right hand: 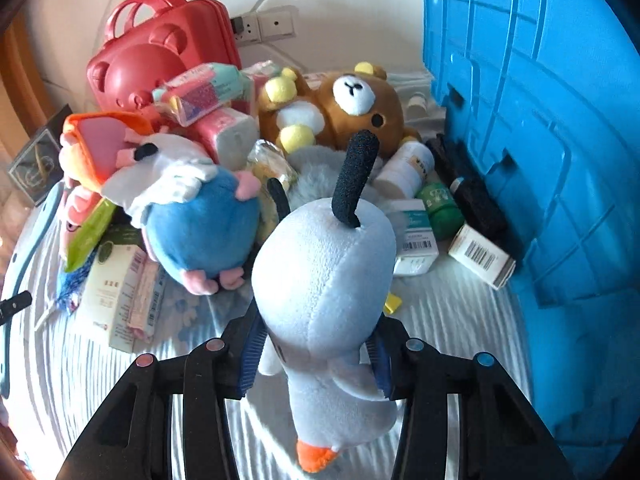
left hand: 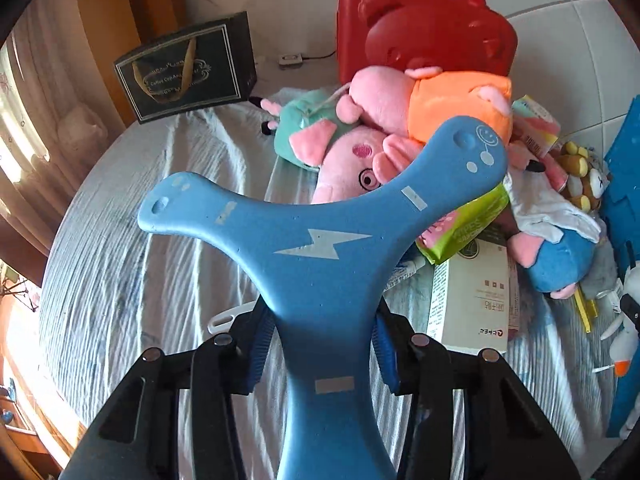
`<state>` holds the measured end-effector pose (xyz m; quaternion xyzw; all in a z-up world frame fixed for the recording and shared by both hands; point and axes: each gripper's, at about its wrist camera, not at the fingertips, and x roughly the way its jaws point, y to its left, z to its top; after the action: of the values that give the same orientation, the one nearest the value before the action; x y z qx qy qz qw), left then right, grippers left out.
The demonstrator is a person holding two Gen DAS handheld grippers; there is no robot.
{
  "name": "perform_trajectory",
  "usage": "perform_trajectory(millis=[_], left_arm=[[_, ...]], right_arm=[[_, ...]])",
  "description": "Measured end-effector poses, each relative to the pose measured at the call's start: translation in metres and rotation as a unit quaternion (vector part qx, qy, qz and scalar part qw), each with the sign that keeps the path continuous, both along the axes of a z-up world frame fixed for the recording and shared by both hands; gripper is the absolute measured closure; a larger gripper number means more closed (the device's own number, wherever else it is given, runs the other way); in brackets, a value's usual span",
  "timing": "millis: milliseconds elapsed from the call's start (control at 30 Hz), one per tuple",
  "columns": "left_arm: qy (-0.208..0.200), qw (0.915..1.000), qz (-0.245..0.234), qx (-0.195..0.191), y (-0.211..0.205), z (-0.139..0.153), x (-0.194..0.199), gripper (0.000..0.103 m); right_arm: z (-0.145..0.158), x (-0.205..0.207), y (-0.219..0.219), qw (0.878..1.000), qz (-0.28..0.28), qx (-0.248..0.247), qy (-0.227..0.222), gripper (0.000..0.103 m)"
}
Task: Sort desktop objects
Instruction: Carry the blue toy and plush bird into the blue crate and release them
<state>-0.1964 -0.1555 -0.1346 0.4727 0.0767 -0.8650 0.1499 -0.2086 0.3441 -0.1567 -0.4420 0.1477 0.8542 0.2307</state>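
My left gripper [left hand: 322, 344] is shut on a blue three-armed boomerang [left hand: 316, 256] with a white lightning mark, held above the table in front of the pile. My right gripper [right hand: 316, 354] is shut on a pale grey plush bird [right hand: 324, 280] with black antennae and an orange beak, held above the cloth. The pile holds pink pig plushes [left hand: 360, 152], a blue-bodied pig plush [right hand: 200, 224], a brown bear plush [right hand: 344, 108], tissue packs [right hand: 204, 96], bottles [right hand: 408, 164] and small boxes [right hand: 480, 256].
A red bear-shaped case [left hand: 420, 28] stands at the back of the round cloth-covered table [left hand: 132, 280]. A black gift box [left hand: 188, 68] stands at the back left. A big blue plastic crate [right hand: 540, 120] stands at the right. A white box [left hand: 468, 300] lies near the boomerang.
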Motion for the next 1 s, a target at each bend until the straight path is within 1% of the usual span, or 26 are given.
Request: perform_trajectory(millis=[33,100,133,167,200,267,367,467,633,733,800,867,900,1000], left_arm=[[0.008,0.9999,-0.002,-0.007,0.001,0.01,0.004,0.059],[0.025,0.9996,-0.007,-0.015,0.008,0.019,0.013,0.059],[0.033,0.9992,-0.01,-0.021,0.009,0.027,0.01,0.059],[0.042,0.9986,-0.015,-0.027,0.013,0.039,0.017,0.059],[0.053,0.9979,-0.02,-0.031,0.017,0.046,0.019,0.059],[0.072,0.9962,-0.034,-0.036,0.024,0.06,0.021,0.059],[0.098,0.9925,-0.062,-0.041,0.039,0.078,0.019,0.059],[0.126,0.9862,-0.098,-0.043,0.071,0.106,0.022,0.059],[0.176,0.9691,-0.167,-0.043,0.133,0.152,0.019,0.059],[0.209,0.9549,-0.208,-0.036,0.179,0.182,0.019,0.059],[0.227,0.9456,-0.23,-0.034,0.214,0.2,0.018,0.059],[0.238,0.9372,-0.254,-0.028,0.251,0.217,0.016,0.059],[0.246,0.9315,-0.267,-0.025,0.27,0.224,0.015,0.059],[0.249,0.9217,-0.297,-0.011,0.331,0.242,0.01,0.059]], right_arm=[[0.01,0.002,-0.004,1.0,0.004,0.006,0.009,0.058],[0.03,0.009,-0.011,0.999,0.009,0.019,0.025,0.058],[0.041,0.012,-0.012,0.999,0.01,0.024,0.034,0.058],[0.048,0.015,-0.011,0.999,0.012,0.028,0.043,0.058],[0.057,0.001,-0.005,0.998,0.013,0.034,0.053,0.058],[0.084,0.006,-0.009,0.996,0.014,0.047,0.071,0.058],[0.123,0.018,-0.012,0.993,0.013,0.064,0.097,0.058],[0.152,0.03,-0.015,0.99,0.009,0.078,0.119,0.058],[0.213,0.066,-0.006,0.981,0.0,0.08,0.177,0.058],[0.247,0.097,0.008,0.974,-0.011,0.104,0.199,0.058],[0.267,0.117,0.022,0.971,-0.017,0.111,0.209,0.058],[0.285,0.138,0.04,0.97,-0.026,0.121,0.211,0.058],[0.294,0.149,0.051,0.969,-0.031,0.128,0.209,0.058],[0.31,0.18,0.089,0.969,-0.049,0.143,0.197,0.058]])
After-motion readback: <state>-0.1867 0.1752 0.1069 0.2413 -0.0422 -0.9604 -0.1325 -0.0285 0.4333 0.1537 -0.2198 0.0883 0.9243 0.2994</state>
